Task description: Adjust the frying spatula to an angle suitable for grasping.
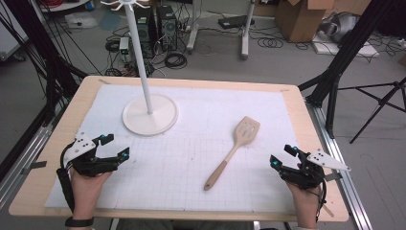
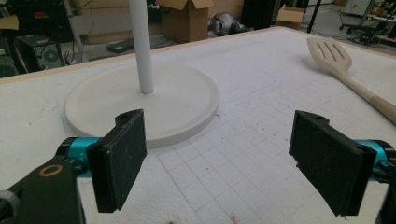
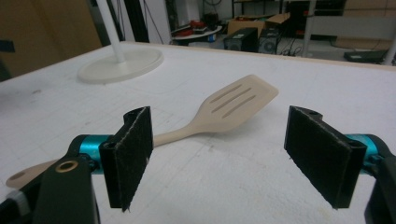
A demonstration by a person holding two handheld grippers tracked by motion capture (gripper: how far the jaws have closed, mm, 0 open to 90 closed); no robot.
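While both grippers rest low at the near edge of the tabletop [image 1: 297,103], nothing is held yet, so the step in hand looks like the reach for the spatula. Starting at the left, the left gripper [image 1: 115,146] sits with its fingers [image 2: 119,163] spread wide and empty, pointed toward the round base of the white stand [image 1: 150,115], whose pole rises to a ring of hooks at the top. That stand is well apart from the tool and probably serves as the hanging place, so this hand is best kept free to steady things.

Moving right, the spatula [image 1: 233,151] lies flat on the white gridded mat [image 1: 201,103], slotted blade pointing away, handle end with its hole nearest the person. The right gripper [image 1: 282,155] is near it, fingers [image 3: 133,156] equally wide with nothing between them.

A good grasp would probably close across the narrow neck or upper handle, leaving the hole end clear. Because the tool lies flat, the fingers should come down straddling the handle squarely, or it may skid sideways.
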